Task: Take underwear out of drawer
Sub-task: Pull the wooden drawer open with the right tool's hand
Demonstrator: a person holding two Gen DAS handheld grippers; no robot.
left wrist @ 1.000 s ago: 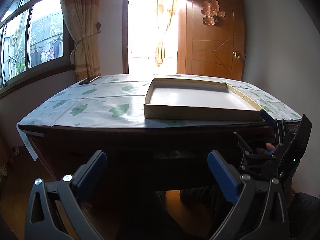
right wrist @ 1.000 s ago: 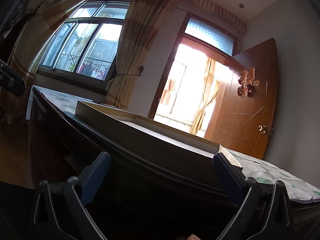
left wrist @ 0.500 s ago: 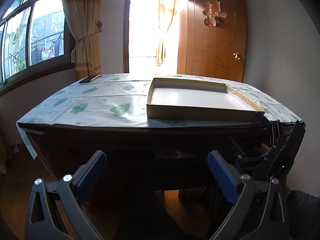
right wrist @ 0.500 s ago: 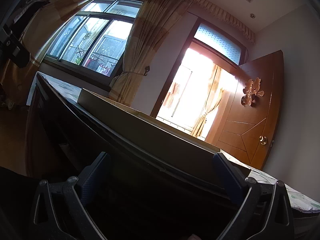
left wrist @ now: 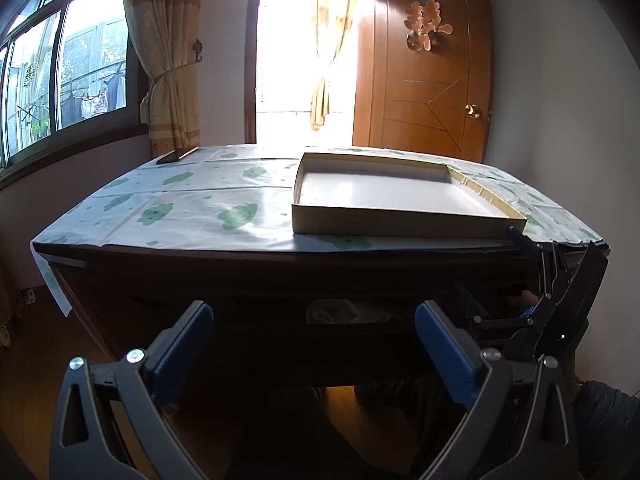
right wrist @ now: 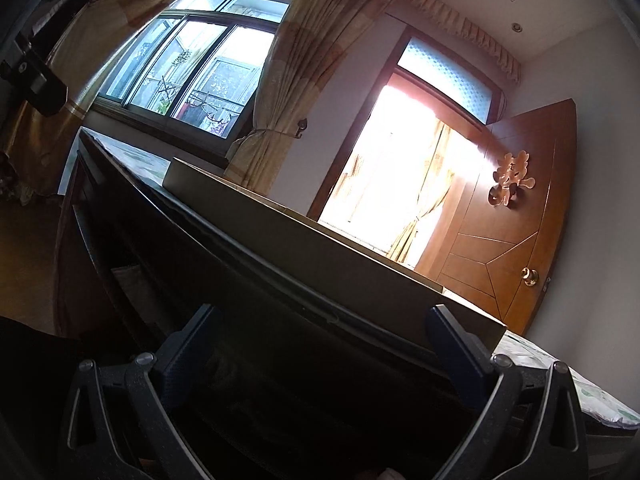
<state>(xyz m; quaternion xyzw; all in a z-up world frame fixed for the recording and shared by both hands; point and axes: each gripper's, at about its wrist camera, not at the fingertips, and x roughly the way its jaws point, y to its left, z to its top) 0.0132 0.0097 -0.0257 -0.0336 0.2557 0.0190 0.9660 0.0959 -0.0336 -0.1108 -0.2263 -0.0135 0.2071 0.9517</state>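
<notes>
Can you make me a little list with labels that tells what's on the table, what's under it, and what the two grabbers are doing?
Table top: cloud-print tablecloth with a shallow beige cardboard tray, nothing in it
Far corner: dark flat phone-like thing
Under the top: dark wooden drawer front with a slot where grey folded cloth shows
Left gripper: open, holds nothing, points at the slot
Right gripper: open, holds nothing, low by the table's right front edge

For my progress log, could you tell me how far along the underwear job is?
Early stage. Done: the dark wooden drawer under the tabletop looks slightly open, with grey fabric showing. In hand: nothing; the left gripper and right gripper are open and empty. Left: pulling the fabric out, maybe into the shallow cardboard tray.
</notes>
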